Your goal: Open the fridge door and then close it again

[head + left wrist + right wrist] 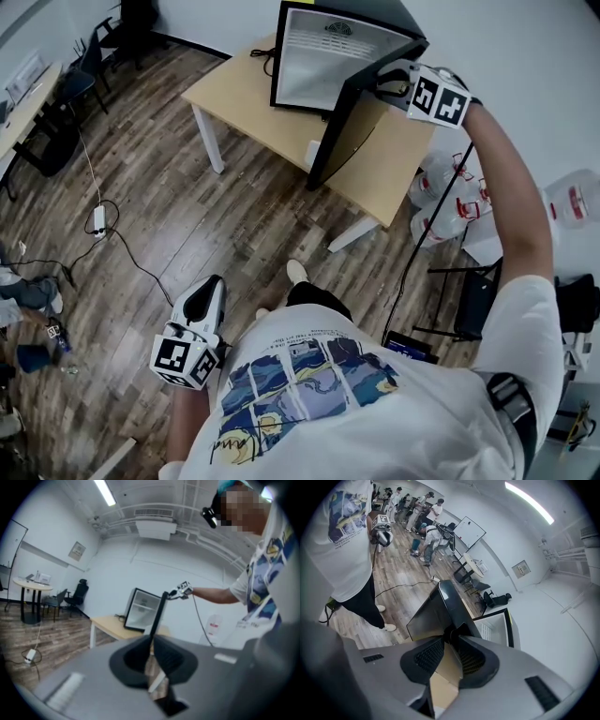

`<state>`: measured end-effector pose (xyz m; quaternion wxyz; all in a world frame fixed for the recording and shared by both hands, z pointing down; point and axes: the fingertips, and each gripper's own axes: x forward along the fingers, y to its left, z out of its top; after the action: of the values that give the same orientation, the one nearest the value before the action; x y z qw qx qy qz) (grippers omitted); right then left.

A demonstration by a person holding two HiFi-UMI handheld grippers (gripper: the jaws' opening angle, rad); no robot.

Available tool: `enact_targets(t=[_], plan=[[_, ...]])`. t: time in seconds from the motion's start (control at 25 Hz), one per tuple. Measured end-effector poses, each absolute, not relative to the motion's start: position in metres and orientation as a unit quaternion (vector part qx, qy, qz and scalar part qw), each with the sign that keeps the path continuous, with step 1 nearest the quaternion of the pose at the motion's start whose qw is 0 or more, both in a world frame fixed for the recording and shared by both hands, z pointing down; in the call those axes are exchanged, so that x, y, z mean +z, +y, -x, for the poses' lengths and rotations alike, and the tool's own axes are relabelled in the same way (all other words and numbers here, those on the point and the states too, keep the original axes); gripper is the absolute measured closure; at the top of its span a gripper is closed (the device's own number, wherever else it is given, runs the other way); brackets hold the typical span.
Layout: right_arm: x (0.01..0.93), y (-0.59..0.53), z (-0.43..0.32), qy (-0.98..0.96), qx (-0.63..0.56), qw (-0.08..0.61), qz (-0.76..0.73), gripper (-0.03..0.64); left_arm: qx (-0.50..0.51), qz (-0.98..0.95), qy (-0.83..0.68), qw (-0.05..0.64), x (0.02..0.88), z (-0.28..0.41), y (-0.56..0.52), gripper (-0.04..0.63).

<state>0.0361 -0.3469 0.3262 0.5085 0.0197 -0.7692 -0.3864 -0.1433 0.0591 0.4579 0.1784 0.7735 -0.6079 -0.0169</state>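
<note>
Right gripper (386, 81) is up at arm's length, jaws clamped on the top edge of the fridge door (349, 131). Its own view confirms it: the pads of the gripper (451, 637) pinch that dark edge, and the door (433, 613) falls away below and ahead of them.

The door stands wide open, and the fridge (323, 58) sits on the table (239, 94), pale inside exposed. From the right gripper the cabinet lies to the left in the head view, while the door's long face runs down and back toward the person. So any closing swing, by my read, has to carry that top edge sideways toward the opening, pivoting on the far hinge side.

Left gripper (210, 291) hangs low by the hip, well apart from the fridge, jaws together on nothing. The right hand is plainly the working one.

Left gripper (152, 641) offers a side-on look the head view lacks: the door (158, 613) as a thin dark line, the right gripper (182, 590) perched at its top. Only the right gripper view shows the pads actually biting.
</note>
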Motion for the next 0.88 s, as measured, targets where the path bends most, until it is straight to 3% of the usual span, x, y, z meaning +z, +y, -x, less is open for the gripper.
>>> enact_targets(t=[0.88], plan=[[0.326,-0.323,-0.104,-0.732,-0.421,0.536,-0.004,0.540,-0.006,-0.796,-0.579,0.178,0.454,0.123,0.041,0.564]])
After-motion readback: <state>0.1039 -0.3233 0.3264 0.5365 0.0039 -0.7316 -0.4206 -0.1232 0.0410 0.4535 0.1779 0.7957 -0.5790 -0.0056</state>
